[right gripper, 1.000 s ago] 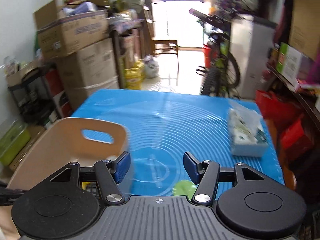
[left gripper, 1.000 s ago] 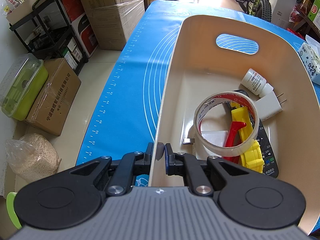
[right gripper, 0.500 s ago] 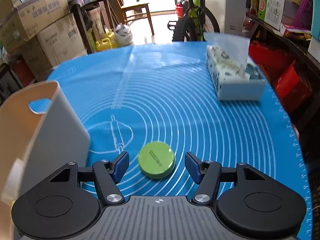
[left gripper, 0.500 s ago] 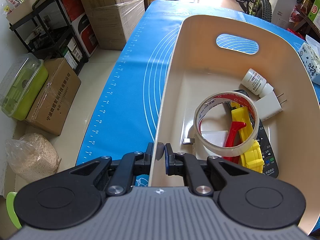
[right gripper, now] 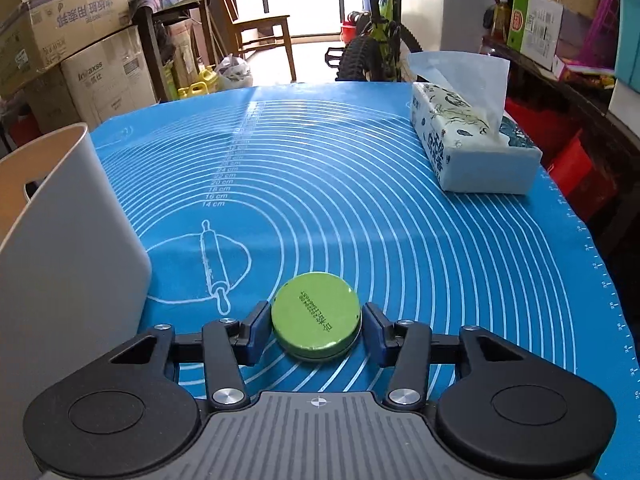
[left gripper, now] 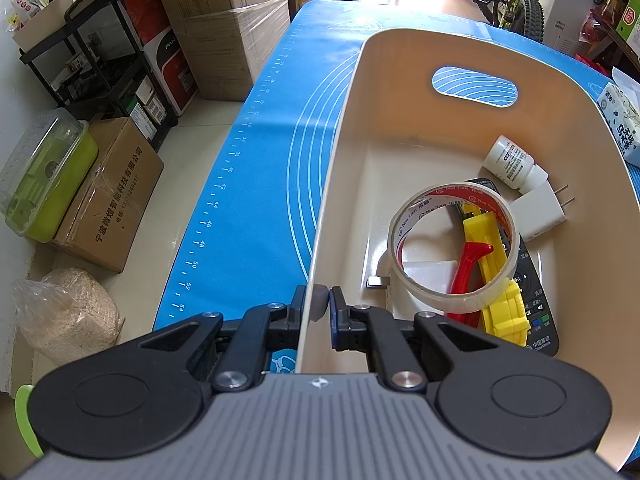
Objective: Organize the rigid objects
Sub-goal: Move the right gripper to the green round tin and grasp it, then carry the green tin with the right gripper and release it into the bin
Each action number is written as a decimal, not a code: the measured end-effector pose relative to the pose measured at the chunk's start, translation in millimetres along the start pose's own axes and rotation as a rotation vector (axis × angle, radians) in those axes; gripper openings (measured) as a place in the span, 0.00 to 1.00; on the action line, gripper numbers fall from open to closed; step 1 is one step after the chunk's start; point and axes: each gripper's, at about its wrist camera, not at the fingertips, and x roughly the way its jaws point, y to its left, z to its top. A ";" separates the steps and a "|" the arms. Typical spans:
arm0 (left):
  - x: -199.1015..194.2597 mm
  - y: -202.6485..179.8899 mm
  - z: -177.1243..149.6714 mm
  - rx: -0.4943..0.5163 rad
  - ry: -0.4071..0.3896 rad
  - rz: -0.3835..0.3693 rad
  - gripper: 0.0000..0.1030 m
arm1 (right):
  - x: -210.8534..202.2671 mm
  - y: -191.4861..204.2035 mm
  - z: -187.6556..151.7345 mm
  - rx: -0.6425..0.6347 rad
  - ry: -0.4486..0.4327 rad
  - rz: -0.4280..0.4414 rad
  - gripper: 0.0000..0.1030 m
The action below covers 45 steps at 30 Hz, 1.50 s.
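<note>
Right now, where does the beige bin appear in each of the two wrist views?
Left wrist: the beige bin fills the centre and right; the left gripper is shut on its near wall.
Right wrist: the bin's outer wall stands at the left edge.
Shared landmark: the tissue pack.

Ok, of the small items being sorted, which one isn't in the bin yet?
The round green tin, alone on the blue mat between the right gripper's closing jaws. The tape roll, white bottle and charger plug already lie in the beige bin.
</note>
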 end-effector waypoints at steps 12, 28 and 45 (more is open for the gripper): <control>-0.8 1.7 -1.0 0.003 0.000 0.002 0.12 | -37.4 -1.2 9.1 -0.006 -0.079 -0.001 0.52; -0.6 1.5 -0.7 0.003 0.000 0.003 0.12 | -129.8 69.0 44.3 -0.126 -0.268 0.198 0.52; -0.4 1.6 -0.6 0.004 0.001 0.007 0.12 | -112.4 153.5 2.2 -0.340 -0.075 0.281 0.52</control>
